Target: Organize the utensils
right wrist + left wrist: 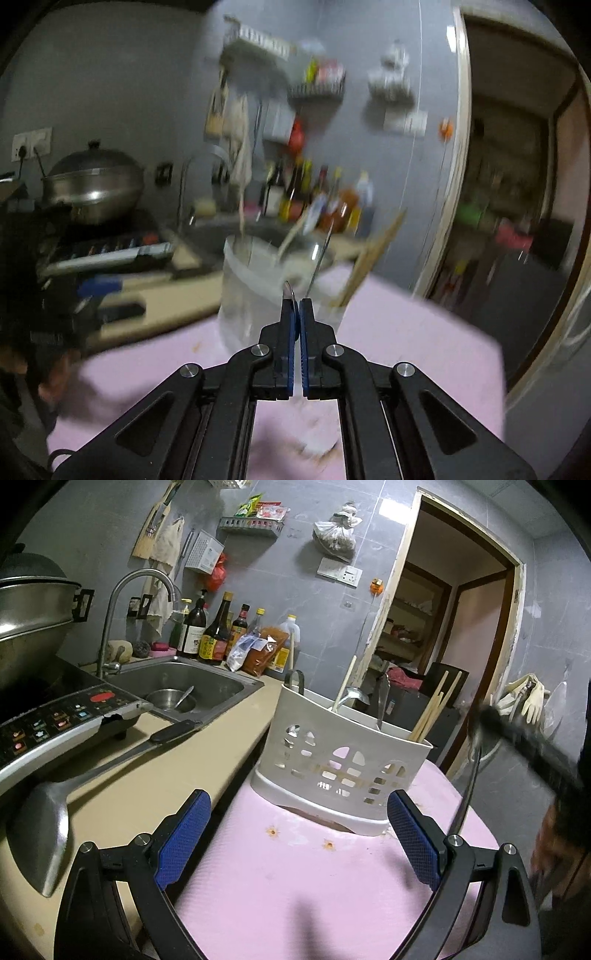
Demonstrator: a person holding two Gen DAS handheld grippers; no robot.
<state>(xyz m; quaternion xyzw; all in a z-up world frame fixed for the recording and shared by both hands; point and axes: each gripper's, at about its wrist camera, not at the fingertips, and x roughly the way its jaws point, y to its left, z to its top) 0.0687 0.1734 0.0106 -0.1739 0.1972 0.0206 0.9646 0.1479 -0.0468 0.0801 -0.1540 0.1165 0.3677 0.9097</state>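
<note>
A white slotted utensil holder (pixel 343 764) stands on a pink mat (pixel 295 878). It holds a ladle (pixel 351 698), a metal utensil and several wooden chopsticks (pixel 436 709). My left gripper (pixel 299 834) is open and empty, just in front of the holder. A large steel spatula (pixel 40 834) with a black handle lies on the beige counter at left. My right gripper (pixel 297 306) is shut on a thin metal utensil (pixel 290 290) whose tip shows between the pads, close above the blurred holder (pixel 266 295). The right gripper also shows blurred at the left wrist view's right edge (pixel 524 738).
An induction cooker (pixel 55 723) with a steel pot (pixel 29 616) stands at left. A sink (pixel 184 690) holds a bowl and spoon. Sauce bottles (pixel 214 631) line the wall behind it. A doorway (pixel 443 627) opens at the right. The right wrist view is motion-blurred.
</note>
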